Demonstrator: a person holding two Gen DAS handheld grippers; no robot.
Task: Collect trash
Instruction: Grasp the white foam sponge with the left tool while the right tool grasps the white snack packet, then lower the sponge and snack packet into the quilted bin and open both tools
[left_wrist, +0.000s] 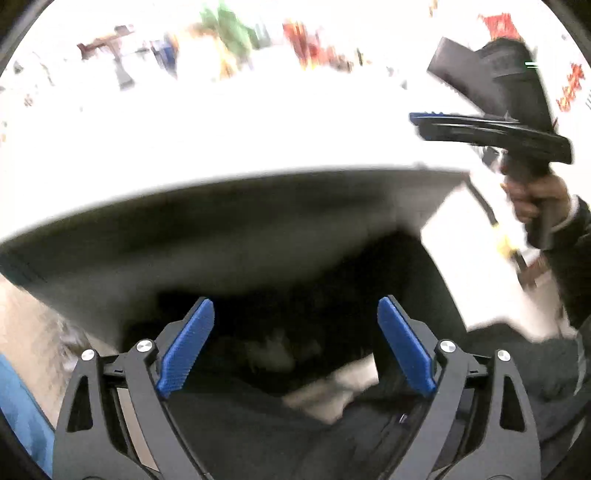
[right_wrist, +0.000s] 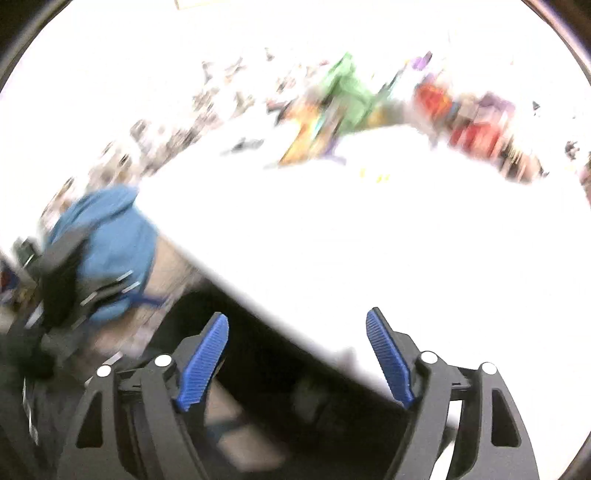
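Two handheld grippers, both with jaws apart and nothing between the blue pads. The left gripper (left_wrist: 295, 347) points down at a dark opening, likely a trash bag (left_wrist: 280, 332), below the edge of a white table (left_wrist: 258, 140), with pale crumpled trash (left_wrist: 332, 391) directly beneath its fingers. The right gripper (right_wrist: 297, 358) hangs over the table edge. Next pickup: aim squarely over one item, slow down before closing

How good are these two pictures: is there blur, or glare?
Left wrist view: the table is blown out white, the far clutter smeared, the left gripper sharp. Right wrist view: stronger motion blur, the table pure glare, only the right gripper sharp. Both bend at the edges.
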